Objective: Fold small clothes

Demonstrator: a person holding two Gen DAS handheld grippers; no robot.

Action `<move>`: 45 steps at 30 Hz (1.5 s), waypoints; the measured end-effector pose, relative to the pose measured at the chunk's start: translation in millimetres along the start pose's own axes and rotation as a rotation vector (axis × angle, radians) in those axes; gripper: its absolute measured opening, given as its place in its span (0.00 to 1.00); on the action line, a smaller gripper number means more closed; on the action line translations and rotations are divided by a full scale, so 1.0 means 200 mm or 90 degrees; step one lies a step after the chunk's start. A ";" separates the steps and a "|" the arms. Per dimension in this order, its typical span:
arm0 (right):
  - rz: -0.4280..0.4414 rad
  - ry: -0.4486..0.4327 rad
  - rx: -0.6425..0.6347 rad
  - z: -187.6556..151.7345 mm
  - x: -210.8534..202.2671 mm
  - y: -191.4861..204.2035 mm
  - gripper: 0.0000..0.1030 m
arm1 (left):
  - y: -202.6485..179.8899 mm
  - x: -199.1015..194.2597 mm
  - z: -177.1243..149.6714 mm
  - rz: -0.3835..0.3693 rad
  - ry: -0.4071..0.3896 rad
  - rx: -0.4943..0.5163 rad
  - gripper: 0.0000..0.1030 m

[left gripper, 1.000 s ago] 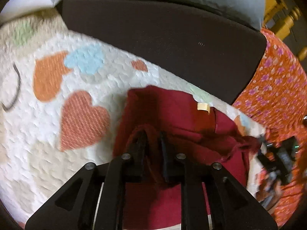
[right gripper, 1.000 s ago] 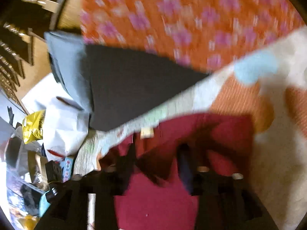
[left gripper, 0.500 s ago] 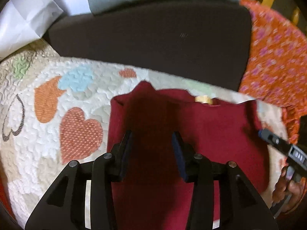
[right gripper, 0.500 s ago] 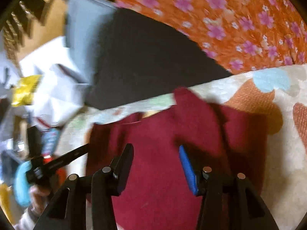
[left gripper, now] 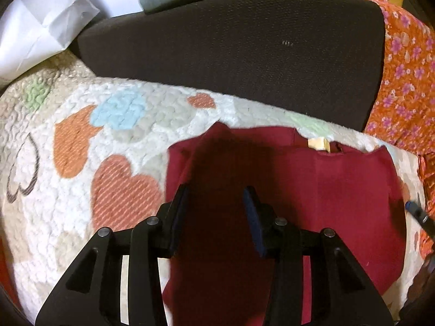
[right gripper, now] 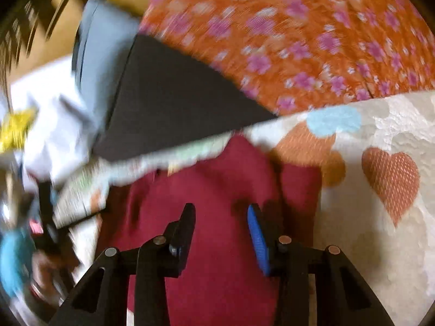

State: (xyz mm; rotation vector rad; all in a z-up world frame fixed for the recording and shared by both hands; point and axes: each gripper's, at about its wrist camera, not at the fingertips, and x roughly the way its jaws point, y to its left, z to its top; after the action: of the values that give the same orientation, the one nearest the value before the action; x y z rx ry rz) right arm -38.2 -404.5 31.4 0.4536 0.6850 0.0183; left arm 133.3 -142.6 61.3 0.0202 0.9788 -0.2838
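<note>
Left wrist view: garment [left gripper: 312, 190] flat on quilt [left gripper: 68, 203], centre to 4 o'clock. Left tongs [left gripper: 216, 201] above garment, 6 o'clock. Cushion [left gripper: 231, 54] behind quilt, 12 o'clock. Paper [left gripper: 40, 27] at 10 o'clock. Patterned cloth [left gripper: 405, 81] at 2 o'clock, beside cushion.

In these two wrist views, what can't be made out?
- Red garment: its near hem is cut off by the lower edge and the left claw in the left view.
- Its collar tag: too small to read.
- Clutter at the left of the right view: smeared by motion blur.
- Right claw, closing: contact with the cloth is unclear.
</note>
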 end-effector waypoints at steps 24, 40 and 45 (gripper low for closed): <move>0.090 0.085 -0.100 -0.07 0.42 0.88 0.38 | 0.28 -0.32 -0.51 0.094 0.019 -0.058 0.40; 0.071 0.100 -0.153 -0.01 0.95 1.20 0.35 | 0.38 -0.26 -0.43 0.095 0.020 -0.078 0.44; 0.137 0.101 -0.102 0.02 0.76 1.06 0.35 | 0.37 -0.26 -0.42 0.080 0.016 -0.083 0.52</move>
State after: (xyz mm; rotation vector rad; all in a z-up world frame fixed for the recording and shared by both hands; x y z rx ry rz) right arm 110.4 -188.9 28.5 0.3718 0.7815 0.3123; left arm 54.9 -46.8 49.1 -0.0338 1.0151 -0.1042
